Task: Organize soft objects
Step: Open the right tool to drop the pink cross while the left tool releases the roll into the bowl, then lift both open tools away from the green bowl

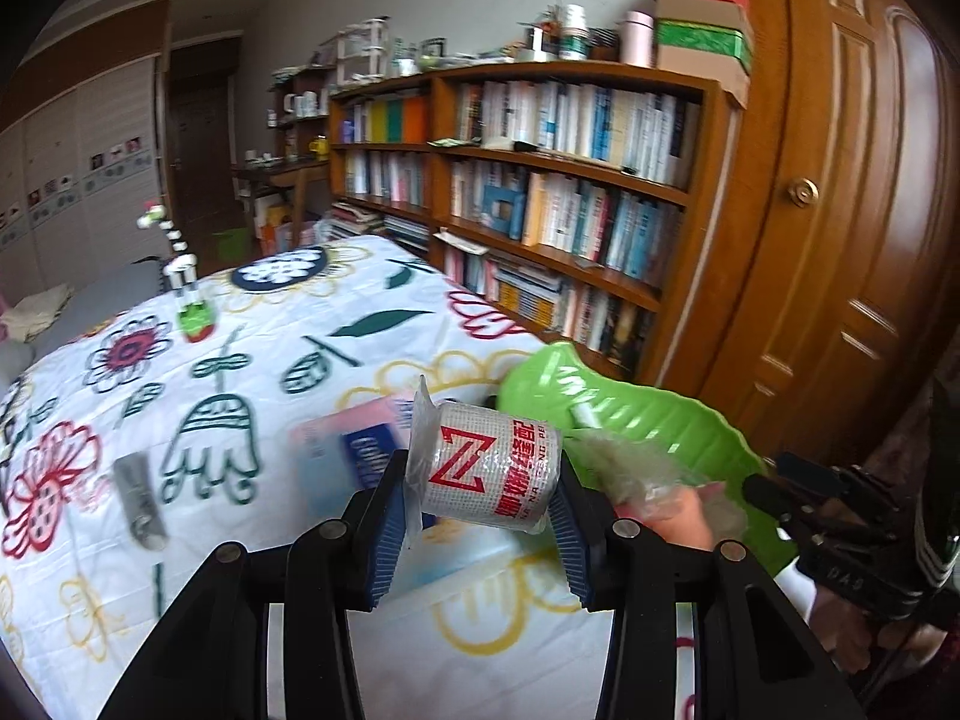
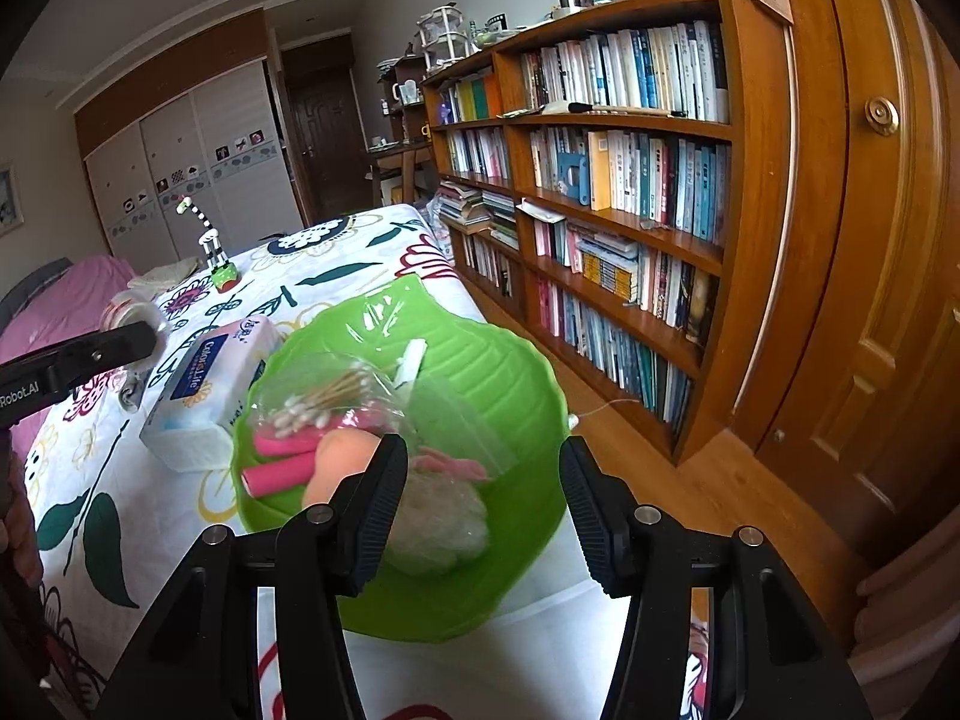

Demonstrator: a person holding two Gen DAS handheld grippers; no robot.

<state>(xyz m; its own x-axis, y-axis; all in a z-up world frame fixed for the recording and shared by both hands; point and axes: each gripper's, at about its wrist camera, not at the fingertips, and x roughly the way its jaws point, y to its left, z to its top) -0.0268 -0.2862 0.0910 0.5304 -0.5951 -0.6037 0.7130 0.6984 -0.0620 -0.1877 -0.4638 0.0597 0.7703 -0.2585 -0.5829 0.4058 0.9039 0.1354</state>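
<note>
bed [image 1: 252,360]: flowery quilt spread under both grippers, takes up most of the left side of each view
bookshelf [image 2: 630,192]: wooden, packed with books, off to the right beyond the right gripper
green basin [image 2: 510,372]: sits right under and ahead of the right gripper, at the bed's near corner; from the left gripper it's just to the right
tissue pack [image 2: 198,396]: on the quilt up against the basin's left rim, ahead-left of the right gripper
basin stuff: bag of cotton swabs [image 2: 324,402], pink rolls [image 2: 282,468], pale fluffy clump [image 2: 438,522] lying inside
left gripper [image 1: 480,516]: clamped on a wrapped tape roll [image 1: 489,471], blue pads squeezing both ends, lifted off the quilt
right gripper [image 2: 483,510]: fingers spread apart over the basin, nothing between them
</note>
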